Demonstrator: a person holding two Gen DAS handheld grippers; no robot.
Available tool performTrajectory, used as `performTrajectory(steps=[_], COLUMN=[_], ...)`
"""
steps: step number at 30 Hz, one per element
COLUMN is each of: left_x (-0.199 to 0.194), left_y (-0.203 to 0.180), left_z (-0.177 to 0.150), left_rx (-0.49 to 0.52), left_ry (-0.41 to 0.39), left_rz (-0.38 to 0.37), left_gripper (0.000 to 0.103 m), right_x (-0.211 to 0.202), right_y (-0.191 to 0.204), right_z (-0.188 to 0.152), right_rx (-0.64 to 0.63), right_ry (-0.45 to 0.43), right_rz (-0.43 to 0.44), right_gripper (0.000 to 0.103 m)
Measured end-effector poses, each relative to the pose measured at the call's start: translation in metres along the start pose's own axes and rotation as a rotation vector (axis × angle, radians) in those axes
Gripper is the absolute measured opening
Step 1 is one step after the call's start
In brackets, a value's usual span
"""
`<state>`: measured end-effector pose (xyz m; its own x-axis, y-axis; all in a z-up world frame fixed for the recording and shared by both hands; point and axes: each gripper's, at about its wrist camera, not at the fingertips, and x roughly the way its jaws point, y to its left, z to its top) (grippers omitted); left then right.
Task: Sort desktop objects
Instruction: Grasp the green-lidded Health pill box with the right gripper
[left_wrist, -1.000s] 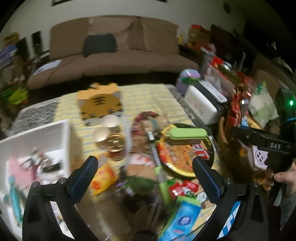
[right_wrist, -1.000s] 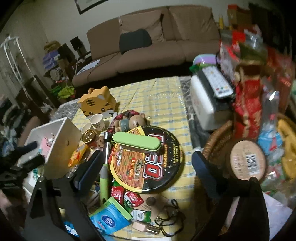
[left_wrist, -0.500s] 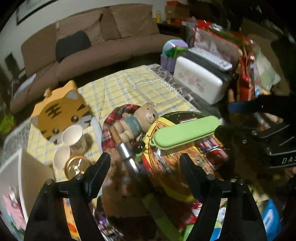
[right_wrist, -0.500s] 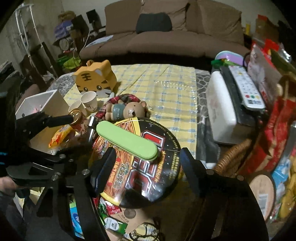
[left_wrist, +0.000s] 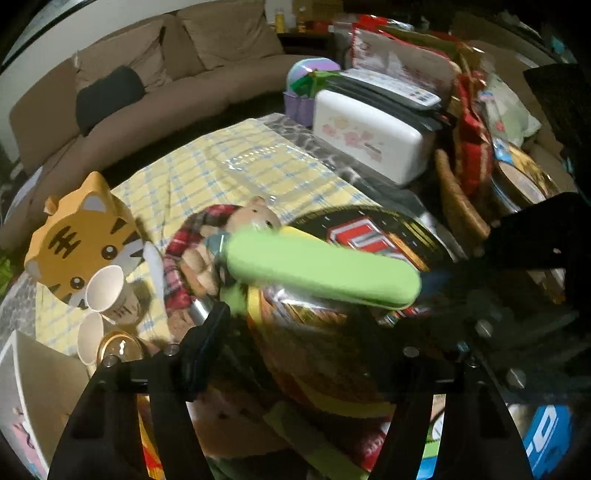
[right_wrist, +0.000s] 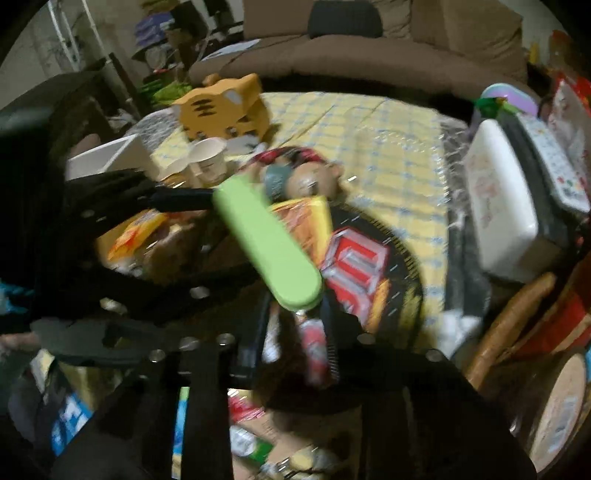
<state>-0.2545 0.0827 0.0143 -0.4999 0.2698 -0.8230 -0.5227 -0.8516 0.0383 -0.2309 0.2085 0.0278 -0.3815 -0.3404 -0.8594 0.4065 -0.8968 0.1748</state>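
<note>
A crowded table (left_wrist: 236, 173) under a yellow checked cloth carries everything, with bare cloth left only toward its far edge near the sofa (left_wrist: 155, 74); every other side is walled in, so free room for moving lies mostly upward and toward that far strip. Along the right edge stands a white box (left_wrist: 369, 136) with remotes stacked on it, hemmed by a wicker basket (left_wrist: 458, 203) of snack bags, likely parked there to keep the middle free. At the left edge a white bin (left_wrist: 33, 373), probably one destination for sorted items, sits close to an orange tiger box (left_wrist: 81, 240) and paper cups (left_wrist: 107, 291). In the middle a round noodle bowl (left_wrist: 369, 236) serves as a platform, and a green case (left_wrist: 317, 269) lies slantwise across its lid, raised above the clutter and so easy to reach; a small teddy bear (left_wrist: 255, 218) lies just beyond it. The right gripper (right_wrist: 295, 314) meets the near end of the case, its jaws closing narrowly, seemingly about that end, though blur hides actual contact. The left gripper (left_wrist: 310, 321) comes in below the case's left end with jaws half spread and closing, nothing pinched, and whether it is after the case or something beneath cannot be told
</note>
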Motion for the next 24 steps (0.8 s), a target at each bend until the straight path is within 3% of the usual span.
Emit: performTrajectory(steps=[3, 5, 9, 12, 16, 17, 18, 20, 24], left_x=[-0.006, -0.016, -0.039, -0.053, -0.063, -0.064, -0.065, -0.07, -0.075], left_y=[0.0, 0.009, 0.03, 0.049, 0.066, 0.067, 0.068, 0.069, 0.066], left_z=[-0.008, -0.018, -0.036, -0.049, -0.065, -0.069, -0.071, -0.076, -0.079], left_rx=[-0.022, -0.095, -0.249, -0.382, -0.521, -0.541, -0.558, -0.595, -0.668], left_ry=[0.019, 0.024, 0.016, -0.016, -0.07, -0.077, -0.084, -0.11, -0.161], left_rz=[0.0, -0.033, -0.062, -0.101, -0.178, -0.201, -0.219, -0.256, -0.358], left_gripper=[0.071, 0.071, 0.069, 0.07, 0.078, 0.079, 0.08, 0.083, 0.09], right_x=[-0.005, -0.011, -0.019, -0.009, 0.021, 0.027, 0.031, 0.029, 0.001], right_y=[0.012, 0.013, 0.013, 0.014, 0.013, 0.012, 0.011, 0.009, 0.004], right_z=[-0.012, -0.015, -0.003, 0.013, 0.024, 0.024, 0.023, 0.021, 0.015], right_rx=[-0.018, -0.004, -0.011, -0.013, 0.009, 0.013, 0.02, 0.044, 0.141], right_ry=[0.019, -0.004, -0.092, -0.102, -0.051, -0.036, -0.025, -0.037, -0.073], right_rz=[0.004, -0.018, -0.101, -0.122, -0.146, -0.144, -0.142, -0.13, 0.016], right_gripper=[0.02, 0.021, 0.044, 0.05, 0.049, 0.045, 0.028, 0.028, 0.026])
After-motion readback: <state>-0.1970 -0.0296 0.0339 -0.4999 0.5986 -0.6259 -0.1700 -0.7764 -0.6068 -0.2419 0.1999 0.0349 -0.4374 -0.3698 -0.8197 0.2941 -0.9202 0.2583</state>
